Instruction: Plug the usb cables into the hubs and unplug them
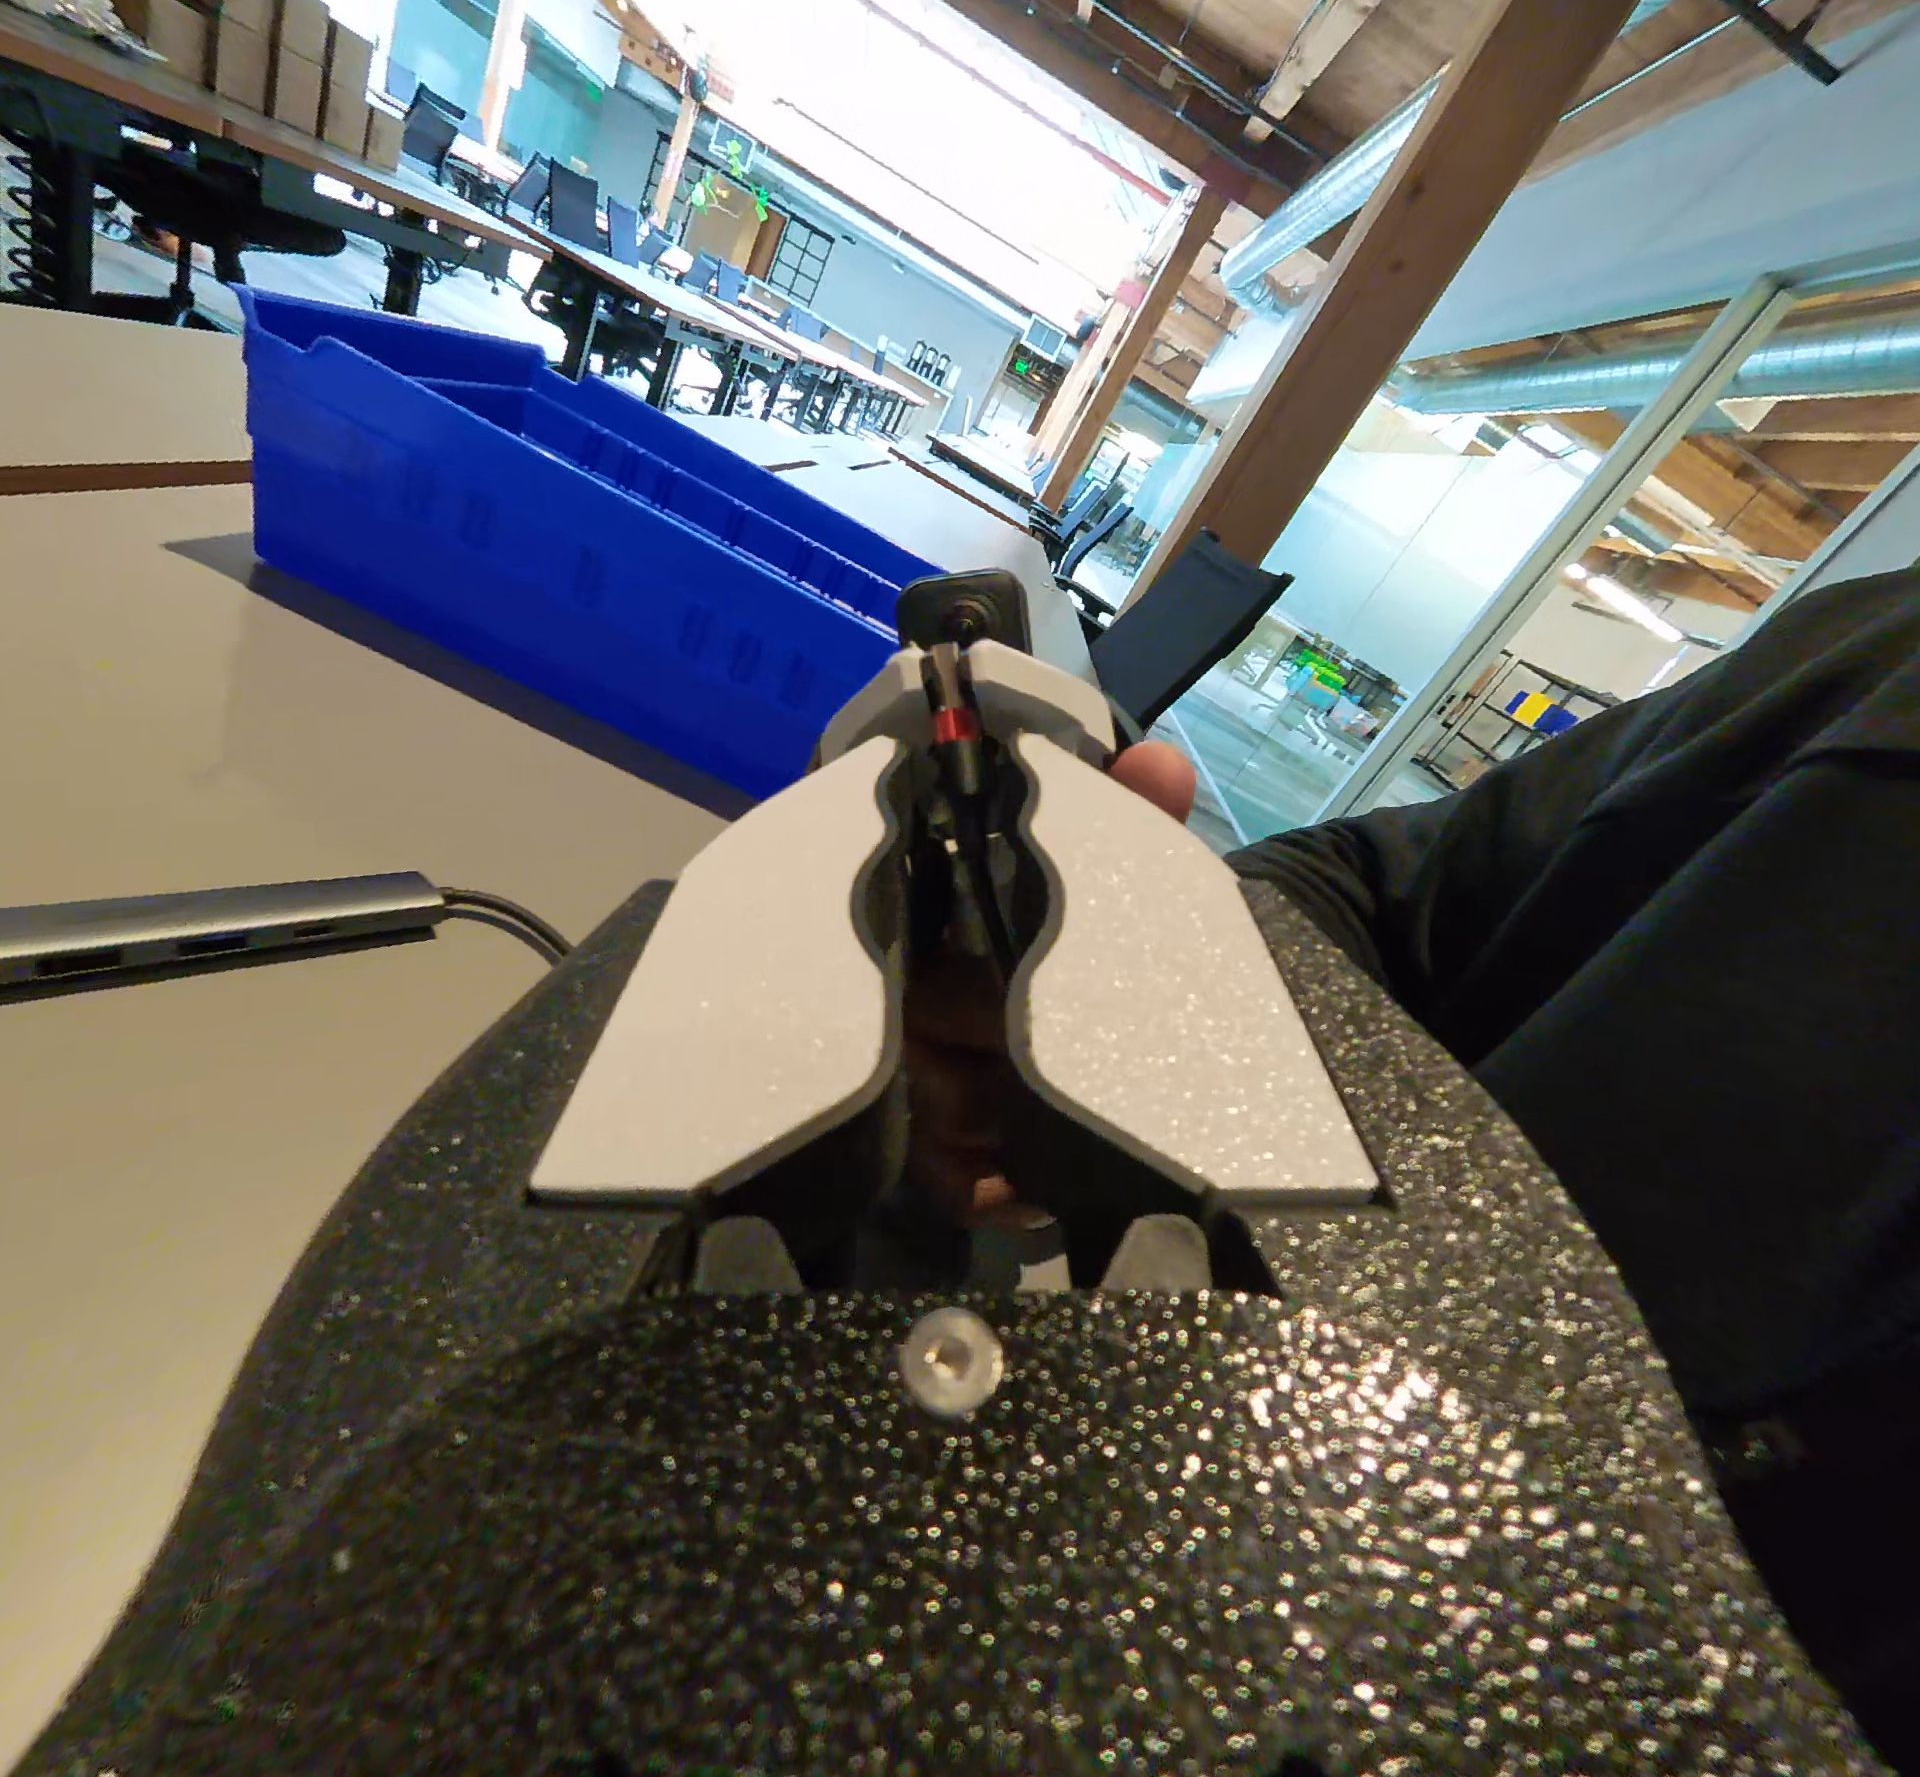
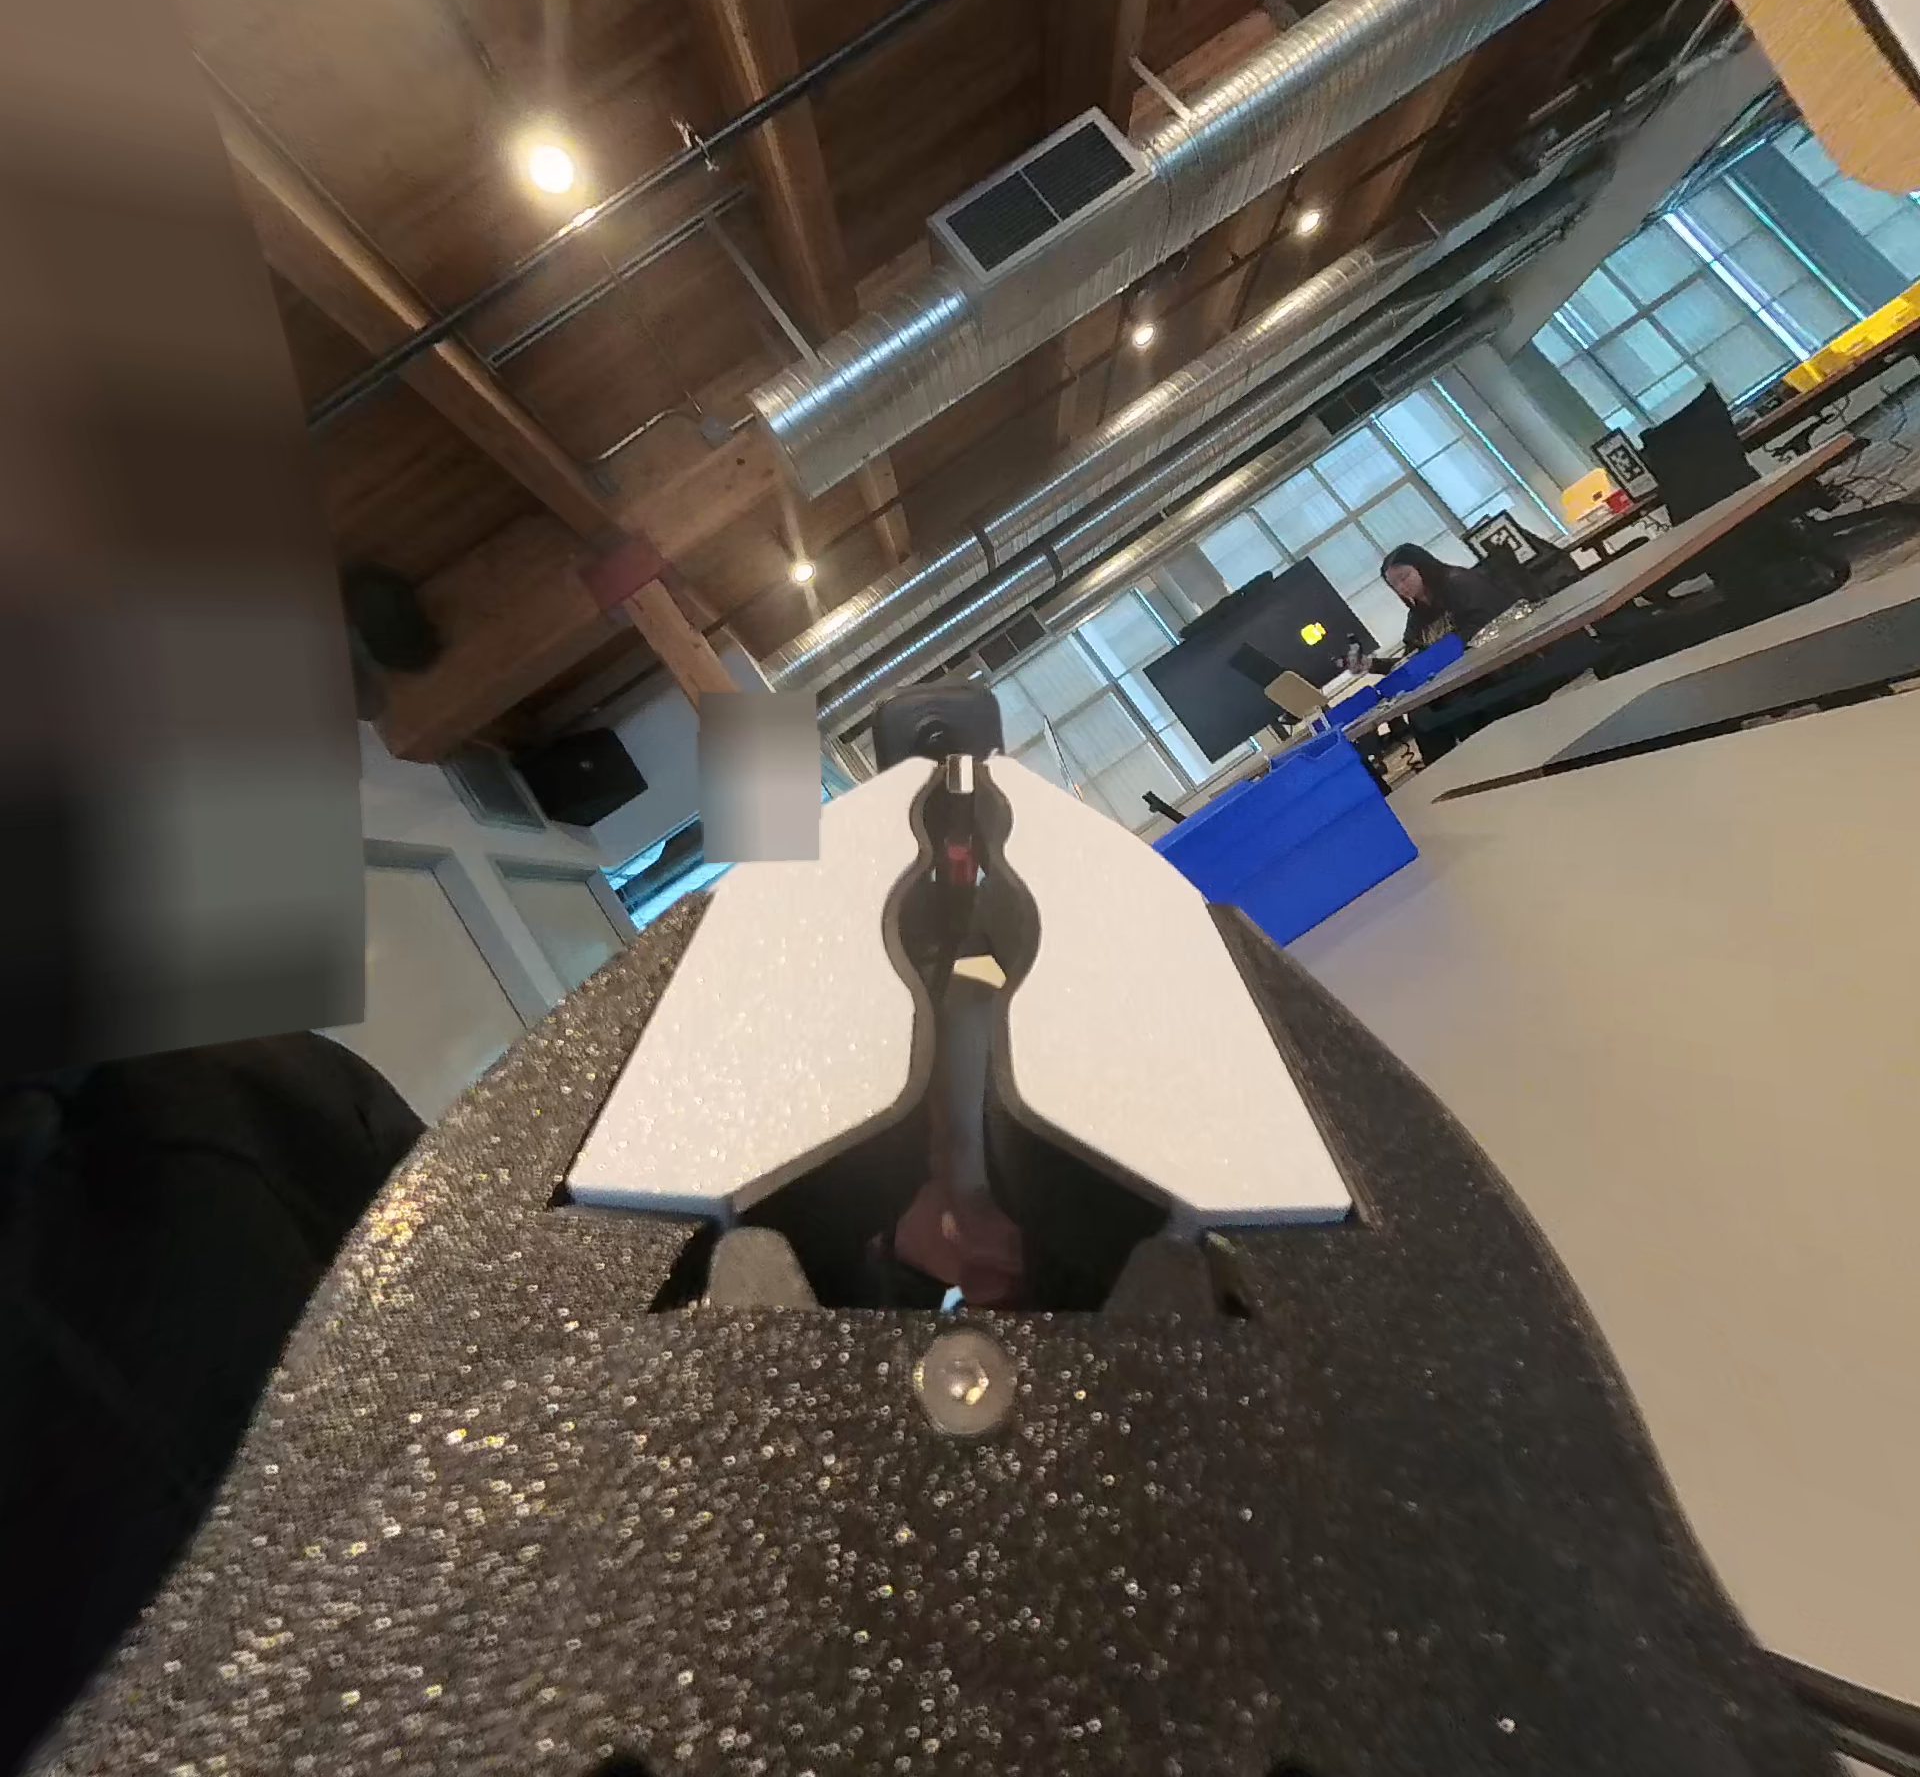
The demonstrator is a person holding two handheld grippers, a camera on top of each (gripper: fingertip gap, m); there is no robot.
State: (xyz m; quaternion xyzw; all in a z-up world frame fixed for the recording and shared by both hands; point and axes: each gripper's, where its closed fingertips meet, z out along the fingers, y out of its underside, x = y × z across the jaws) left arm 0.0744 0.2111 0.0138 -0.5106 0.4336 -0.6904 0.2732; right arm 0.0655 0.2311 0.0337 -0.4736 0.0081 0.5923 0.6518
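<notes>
My left gripper (image 1: 961,771) and my right gripper (image 2: 956,771) face each other tip to tip, raised above the grey table (image 1: 260,792). The right gripper, also in the left wrist view (image 1: 961,662), is shut on a USB cable plug with a red band (image 2: 956,860); its metal tip pokes past the fingertips. The plug's black cable (image 1: 971,875) runs back between my left fingers, which are closed around it. A grey USB hub (image 1: 208,927) lies flat on the table to the left, its ports facing me and its own lead (image 1: 499,906) curving under my left gripper.
A blue plastic bin (image 1: 520,522) stands on the table beyond the hub and also shows in the right wrist view (image 2: 1288,834). A dark sleeve (image 1: 1558,896) and a thumb (image 1: 1153,777) are at the right. A person (image 2: 1434,605) sits at a far desk. My left and right fingertips are right by each other.
</notes>
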